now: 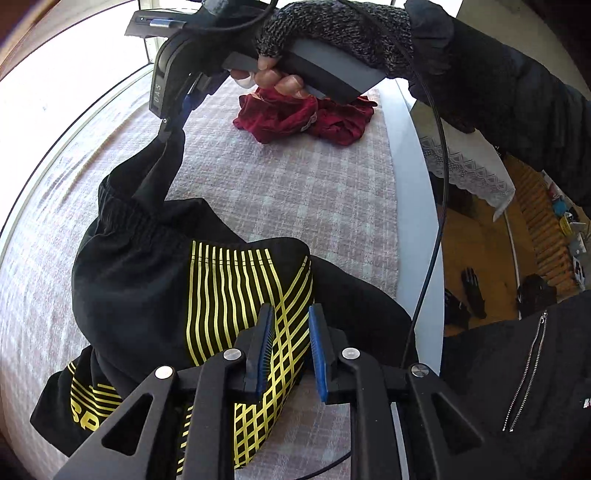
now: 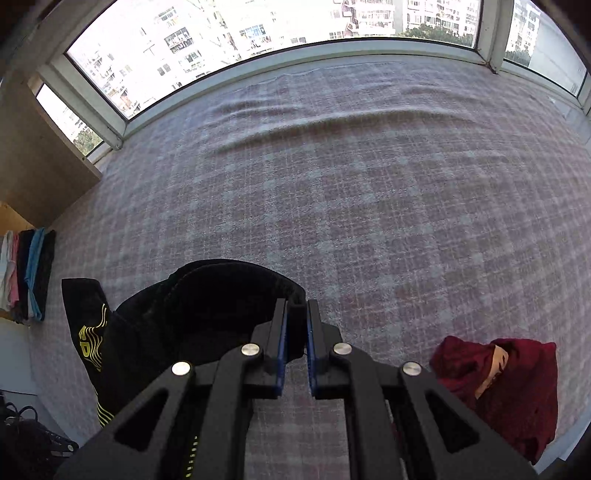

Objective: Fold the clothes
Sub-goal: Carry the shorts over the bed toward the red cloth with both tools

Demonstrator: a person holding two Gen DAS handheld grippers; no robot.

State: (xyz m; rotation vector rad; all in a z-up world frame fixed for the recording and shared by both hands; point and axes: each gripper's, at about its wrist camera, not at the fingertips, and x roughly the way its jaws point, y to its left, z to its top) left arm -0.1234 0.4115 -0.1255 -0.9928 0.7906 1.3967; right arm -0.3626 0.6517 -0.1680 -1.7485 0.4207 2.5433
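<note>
I take the pink-and-grey checked blanket (image 2: 369, 184) as my reference surface. The black sports shorts with yellow line print (image 1: 155, 280) lie bunched on its near part, partly lifted.

My left gripper (image 1: 291, 354) has its blue-padded fingers (image 1: 264, 350) on either side of the yellow-striped fabric. A gap shows beside the right pad, so I cannot tell whether the cloth is pinched.

My right gripper (image 2: 295, 332) is pinching a fold of the black waistband, jaws pressed close on the cloth. In the left wrist view it holds that edge raised above the blanket, gripped by a hand in a grey knitted fingerless glove (image 1: 332, 33).

A crumpled dark red garment (image 1: 303, 118) sits farther along the blanket, well apart from the shorts. A stack of folded clothes (image 2: 26, 273) lies at the blanket's left edge.
</note>
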